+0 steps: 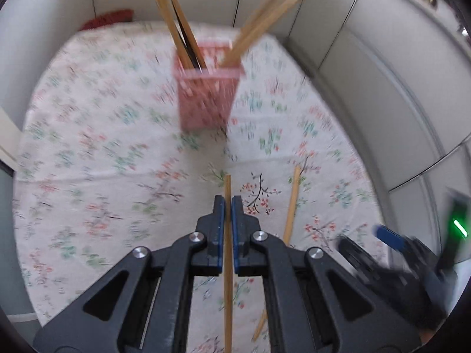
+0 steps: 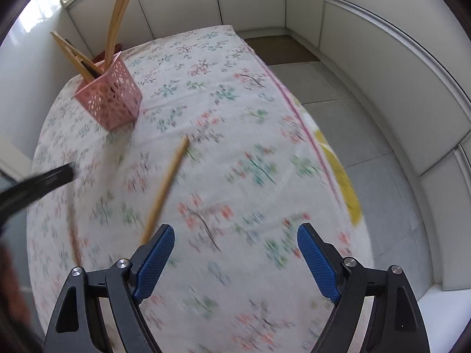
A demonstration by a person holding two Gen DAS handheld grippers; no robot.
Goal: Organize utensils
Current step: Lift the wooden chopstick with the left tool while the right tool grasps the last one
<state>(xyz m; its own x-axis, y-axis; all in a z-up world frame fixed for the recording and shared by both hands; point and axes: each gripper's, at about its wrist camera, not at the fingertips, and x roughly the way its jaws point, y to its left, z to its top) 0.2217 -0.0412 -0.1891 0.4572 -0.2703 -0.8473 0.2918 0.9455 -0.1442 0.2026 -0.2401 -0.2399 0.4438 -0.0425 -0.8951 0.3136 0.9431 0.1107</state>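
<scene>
Left tongs (image 1: 228, 203) pinch 1 wooden chopstick (image 1: 227, 264) between blue pads, stick running straight ahead past the tips. Right tongs (image 2: 235, 232) gape wide w/ nothing held; a 2nd chopstick (image 2: 166, 188) lies on the floral cloth (image 2: 235, 117) just ahead-left of them. Pink basket (image 1: 207, 94) w/ more chopsticks stands farther ahead of both.
</scene>
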